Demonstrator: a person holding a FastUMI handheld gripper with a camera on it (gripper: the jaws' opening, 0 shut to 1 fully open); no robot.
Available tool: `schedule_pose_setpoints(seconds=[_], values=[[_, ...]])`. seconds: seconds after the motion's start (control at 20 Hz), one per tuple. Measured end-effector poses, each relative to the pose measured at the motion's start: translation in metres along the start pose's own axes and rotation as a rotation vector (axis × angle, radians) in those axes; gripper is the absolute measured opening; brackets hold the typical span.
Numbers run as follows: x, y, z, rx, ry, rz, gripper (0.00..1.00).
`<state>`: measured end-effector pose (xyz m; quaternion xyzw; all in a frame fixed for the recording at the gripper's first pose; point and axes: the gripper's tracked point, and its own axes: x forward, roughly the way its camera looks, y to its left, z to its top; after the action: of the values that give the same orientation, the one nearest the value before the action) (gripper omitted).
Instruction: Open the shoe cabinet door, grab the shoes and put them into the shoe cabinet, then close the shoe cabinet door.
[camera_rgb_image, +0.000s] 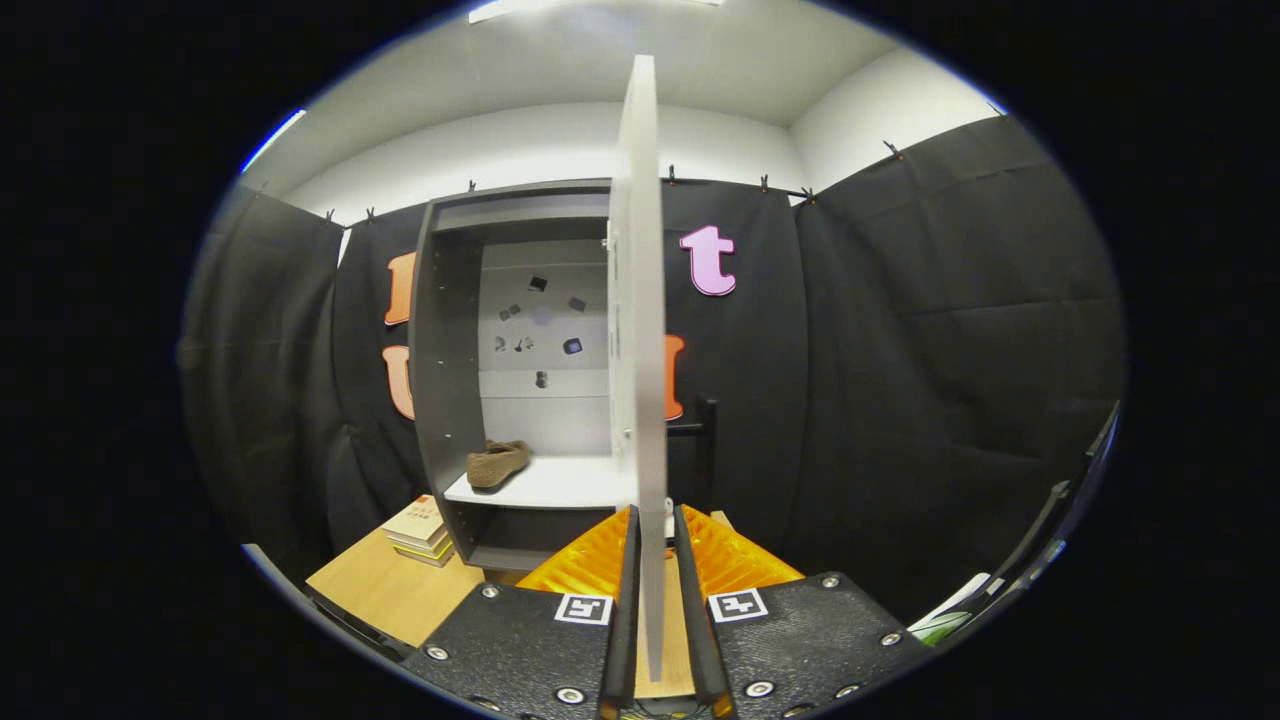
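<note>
**Claw clamped on the edge of the open cabinet door**

The shoe cabinet door (637, 330) stands open, seen edge-on as a tall pale panel, its lower edge running down between the two fingers (624, 600) of the claw (658, 560). Both fingers press against the panel's faces, one on each side, so the claw is closed on the door.

To the left of the door, the shoe cabinet (440, 380) shows its dark frame and pale back wall, where several small dark marks sit, too small to identify. On the cabinet's white shelf (560, 485), left of the door and near the cabinet's side wall, lies a brown shoe (497, 463); whether it is one shoe or a pair I cannot tell.

The cabinet rests on a wooden tabletop (385, 590). A stack of books (422, 528) lies on it, just beside the cabinet's lower left corner.
</note>
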<state>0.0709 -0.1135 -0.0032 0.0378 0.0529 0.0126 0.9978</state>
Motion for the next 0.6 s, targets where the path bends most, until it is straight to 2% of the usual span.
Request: schedule_pose_setpoints(seconds=[0.3, 0.6], values=[[-0.002, 0.059, -0.034, 0.040, 0.021, 0.094, 0.21], [0.015, 0.130, -0.124, 0.118, 0.161, 0.173, 0.21]])
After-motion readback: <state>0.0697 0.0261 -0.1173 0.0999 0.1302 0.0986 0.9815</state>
